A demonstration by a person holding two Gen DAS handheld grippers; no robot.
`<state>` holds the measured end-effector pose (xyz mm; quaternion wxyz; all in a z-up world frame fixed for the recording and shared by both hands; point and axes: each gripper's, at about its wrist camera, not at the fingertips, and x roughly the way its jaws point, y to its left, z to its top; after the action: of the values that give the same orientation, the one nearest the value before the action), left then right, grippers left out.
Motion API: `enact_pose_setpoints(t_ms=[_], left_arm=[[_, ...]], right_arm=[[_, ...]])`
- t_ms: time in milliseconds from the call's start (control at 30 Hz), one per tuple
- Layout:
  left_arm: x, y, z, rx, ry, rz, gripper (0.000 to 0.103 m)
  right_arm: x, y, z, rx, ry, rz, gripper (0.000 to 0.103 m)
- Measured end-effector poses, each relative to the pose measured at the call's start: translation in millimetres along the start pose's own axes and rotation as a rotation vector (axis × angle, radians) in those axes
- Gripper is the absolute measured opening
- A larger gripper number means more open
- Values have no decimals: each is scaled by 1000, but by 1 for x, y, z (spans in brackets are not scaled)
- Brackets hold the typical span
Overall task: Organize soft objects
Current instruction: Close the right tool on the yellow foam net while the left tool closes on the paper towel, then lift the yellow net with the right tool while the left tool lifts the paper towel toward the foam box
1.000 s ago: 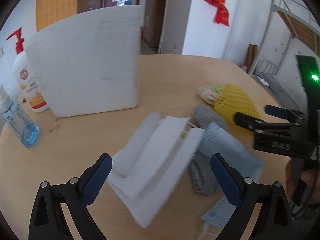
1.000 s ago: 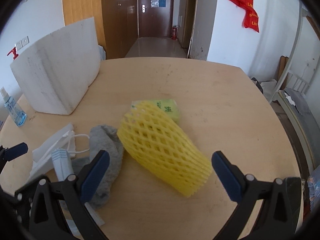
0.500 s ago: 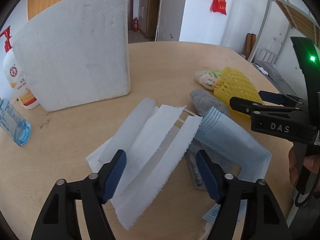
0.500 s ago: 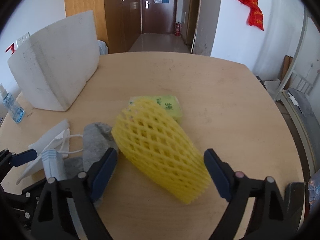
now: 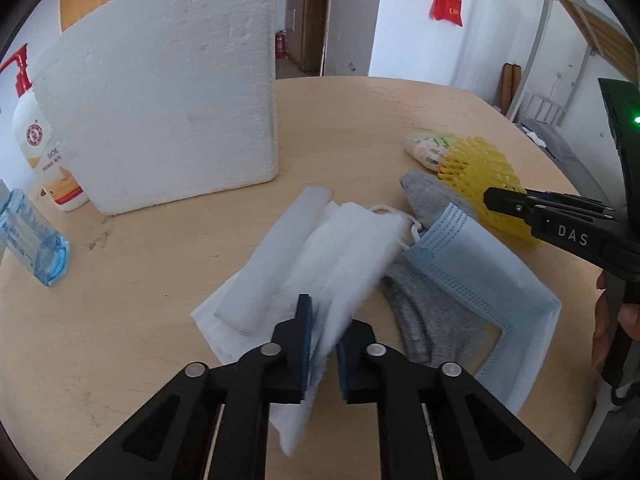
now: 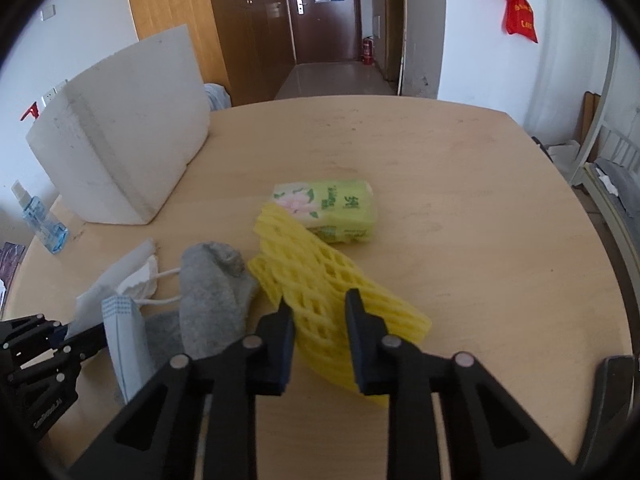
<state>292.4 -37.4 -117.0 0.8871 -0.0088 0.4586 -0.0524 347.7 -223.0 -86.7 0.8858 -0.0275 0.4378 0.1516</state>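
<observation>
My left gripper (image 5: 324, 340) is shut on the near edge of a white tissue sheet (image 5: 352, 248), which lies over a white foam strip (image 5: 276, 260). To its right a blue face mask (image 5: 480, 264) lies over a grey sock (image 5: 428, 200). In the right wrist view, the jaws of my right gripper (image 6: 320, 320) are closing on a yellow foam net (image 6: 316, 276), and the pads press into its near half. Beyond the net lies a green tissue pack (image 6: 336, 208), and the grey sock (image 6: 212, 284) lies to the net's left.
A large white foam block (image 5: 160, 112) stands at the back left of the round wooden table (image 6: 480, 240). A lotion bottle (image 5: 40, 140) and a small blue spray bottle (image 5: 32, 240) sit beside the block. A hand (image 5: 612, 320) holds the right gripper's handle.
Both grippers went from wide open to closed: the left on the white tissue, the right on the yellow net, which is now squeezed narrower. Both have tilted slightly.
</observation>
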Motion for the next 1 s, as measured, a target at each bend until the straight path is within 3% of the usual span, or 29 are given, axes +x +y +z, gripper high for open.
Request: enact_pose_setpoints(t_ms=[167,467,1000], left_arm=[[-2,2,0,-6,-6,-24,3],[-29,8,2,-7,-93,-28,3],[-63,22,-8,-19,-184,-36,3]], right_arm=[[-5,1,1,7,-19,13,20],[-29,-2,-6,20,-72,34,13],[-70,16,-21,-3,-159,18,13]])
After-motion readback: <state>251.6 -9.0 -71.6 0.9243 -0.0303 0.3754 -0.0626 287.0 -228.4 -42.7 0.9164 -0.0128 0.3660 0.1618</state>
